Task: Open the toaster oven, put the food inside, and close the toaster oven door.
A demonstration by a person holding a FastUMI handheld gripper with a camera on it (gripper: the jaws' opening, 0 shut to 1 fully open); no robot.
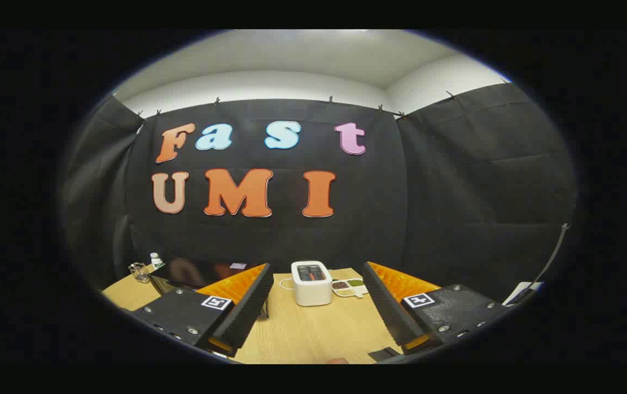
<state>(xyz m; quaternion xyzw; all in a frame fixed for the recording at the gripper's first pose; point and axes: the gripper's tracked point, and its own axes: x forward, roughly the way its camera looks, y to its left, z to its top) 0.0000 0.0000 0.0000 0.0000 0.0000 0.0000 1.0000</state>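
We look forward along the tongs (313,306), whose two fingers stand wide apart over a pale wooden table (302,334), holding nothing. Between the fingers and beyond their tips, well apart from them, stands a small white appliance (311,283) with a dark panel on its upper face; a white cord (286,283) loops out from its left side onto the table. Just beside it on the right lies a white divided dish (349,287) with brown, green and pale food in separate compartments. Behind the left finger we see a dark, glossy box-shaped object (198,272), partly hidden by that finger, so we cannot tell whether this is the toaster oven or how its door stands. Farther left, near the table's far corner, are a clear glass container (139,271) and a small bottle (155,260). Black cloth (455,191) walls the booth behind the table.
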